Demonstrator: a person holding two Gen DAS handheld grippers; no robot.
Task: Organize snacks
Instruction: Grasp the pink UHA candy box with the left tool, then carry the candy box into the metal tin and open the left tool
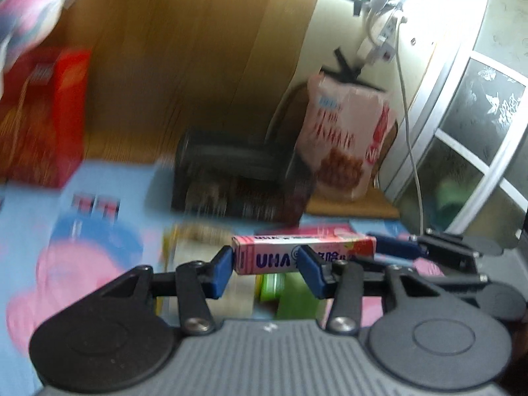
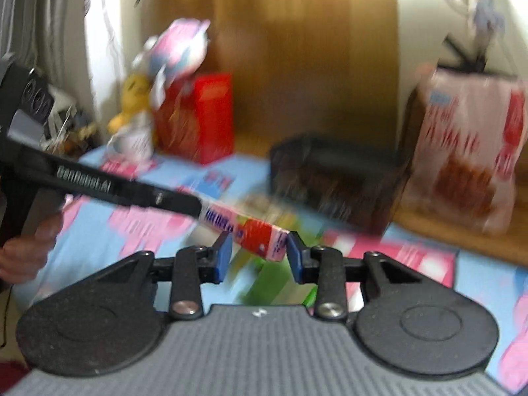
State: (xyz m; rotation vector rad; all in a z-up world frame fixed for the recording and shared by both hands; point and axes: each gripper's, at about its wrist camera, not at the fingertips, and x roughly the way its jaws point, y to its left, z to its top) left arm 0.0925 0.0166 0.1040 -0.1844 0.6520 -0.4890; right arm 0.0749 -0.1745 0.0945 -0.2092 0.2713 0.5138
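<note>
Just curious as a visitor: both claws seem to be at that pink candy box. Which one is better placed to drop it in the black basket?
Probably the left claw: it grips the candy box, while the right claw's pads look slightly apart.

Wood-panelled wall (image 1: 184, 49) beside a frosted glass window (image 1: 478, 125), brightly lit.

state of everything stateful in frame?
Left gripper: shut on UHA candy box.
Right gripper: fingers flank the box's other end, contact unclear.
UHA candy box: lifted, level.
Black basket: upright, contents blurred.
Pink snack bag: standing upright.
Red box: upright.
</note>
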